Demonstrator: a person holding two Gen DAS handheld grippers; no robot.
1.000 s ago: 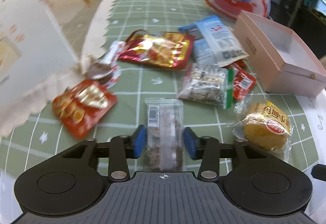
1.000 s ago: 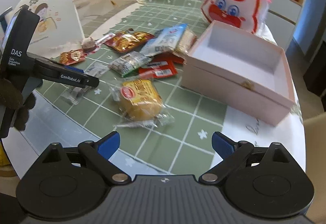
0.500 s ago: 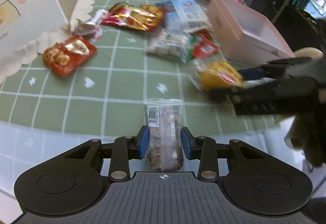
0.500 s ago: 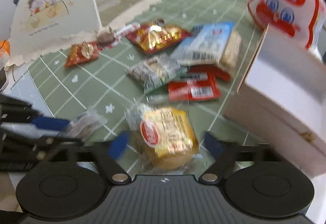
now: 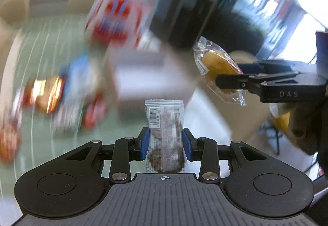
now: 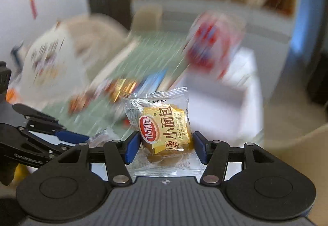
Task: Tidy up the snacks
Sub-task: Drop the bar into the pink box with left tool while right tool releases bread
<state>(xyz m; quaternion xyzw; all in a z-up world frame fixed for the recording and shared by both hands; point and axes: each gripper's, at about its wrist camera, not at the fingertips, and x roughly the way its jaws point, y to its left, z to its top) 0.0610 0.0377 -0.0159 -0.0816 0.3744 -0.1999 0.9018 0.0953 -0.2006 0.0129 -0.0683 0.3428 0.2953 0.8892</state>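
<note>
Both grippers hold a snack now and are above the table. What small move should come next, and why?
Probably carry both snacks on over the open pink box and let go only there. The left gripper is clamped on the barcoded snack bar and the right gripper on the mini French bread packet, its jaws having just closed on it. Both hang clear of the table, and the box looks empty, though it is blurred.

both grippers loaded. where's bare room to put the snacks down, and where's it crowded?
Heavily blurred, so roughly: the open pink box interior looks bare, right of the snack pile. Green tablecloth behind the pile also looks free. Crowded: the pile itself, between the box and the white paper bag.
</note>
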